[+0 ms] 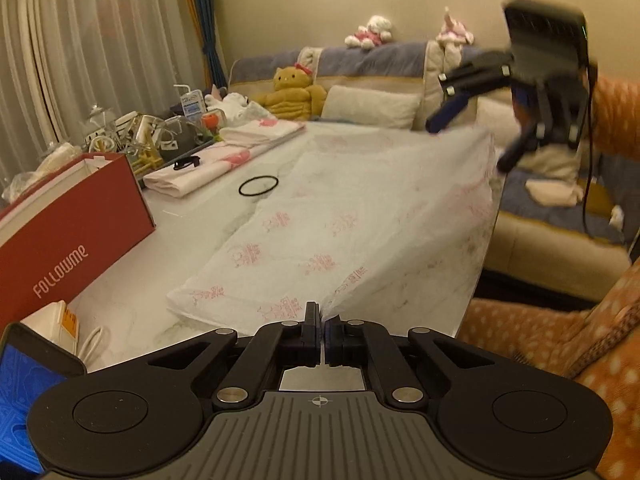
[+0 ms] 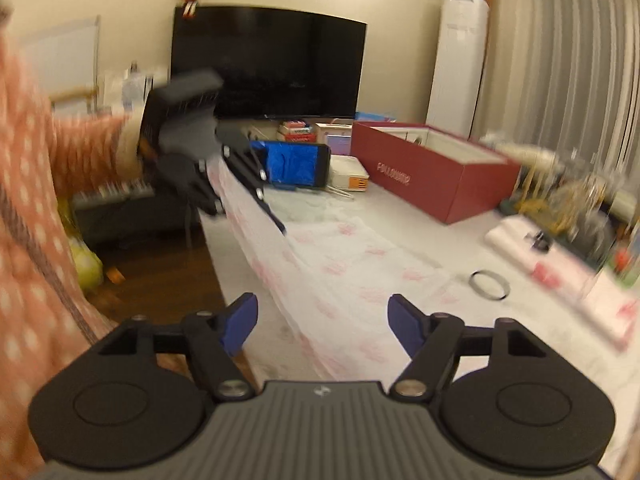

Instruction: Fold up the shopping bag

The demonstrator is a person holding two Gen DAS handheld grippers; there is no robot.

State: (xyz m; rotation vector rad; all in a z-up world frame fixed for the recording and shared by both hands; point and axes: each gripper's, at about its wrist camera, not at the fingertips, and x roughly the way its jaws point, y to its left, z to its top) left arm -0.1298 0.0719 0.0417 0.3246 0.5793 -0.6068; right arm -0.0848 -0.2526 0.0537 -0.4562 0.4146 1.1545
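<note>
Our left gripper [image 1: 322, 317] pinches the near corner of the white, pink-printed shopping bag [image 1: 352, 216], which lies spread on the marble table [image 1: 132, 304]. Our right gripper [image 2: 322, 322] hangs above the bag's far edge, jaws apart, holding nothing.

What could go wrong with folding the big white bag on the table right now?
1. Only the left gripper pinches the shopping bag; the right gripper is open, so the far corner could flop and the fold go crooked.
2. The bag's edge lies along the table edge, so the thin bag might slide off.
3. The black ring lies beside the bag and could get caught in the fold.
</note>
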